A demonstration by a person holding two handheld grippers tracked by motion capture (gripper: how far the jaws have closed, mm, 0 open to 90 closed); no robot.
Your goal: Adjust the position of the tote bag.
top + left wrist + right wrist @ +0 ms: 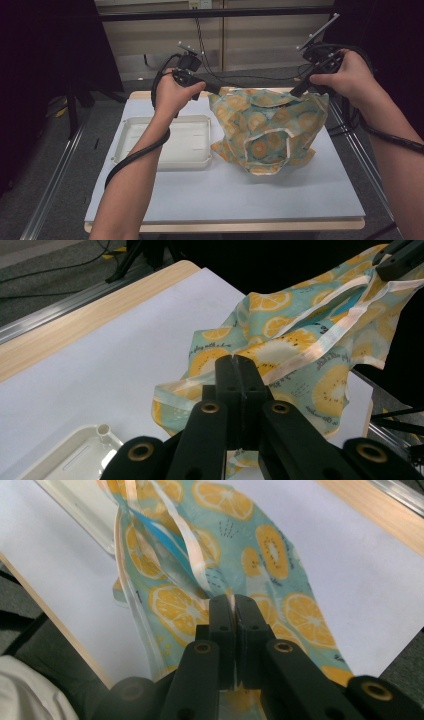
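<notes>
Both grippers, left (216,90) and right (298,90), pinch the cloth (267,131) aloft; its hem could slip, dropping toward the tray (165,159) at 9 o'clock.

Tray (165,142) is sitting on the table's (280,197) left half, with the cloth (267,127) just to its right. Left gripper (216,90) and right gripper (296,91) are pinching the cloth's far corners, its lower part resting on the table.

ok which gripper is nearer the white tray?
Left. The left gripper holds the cloth just past the white tray's far right corner; the right gripper grips the cloth's opposite side.
</notes>
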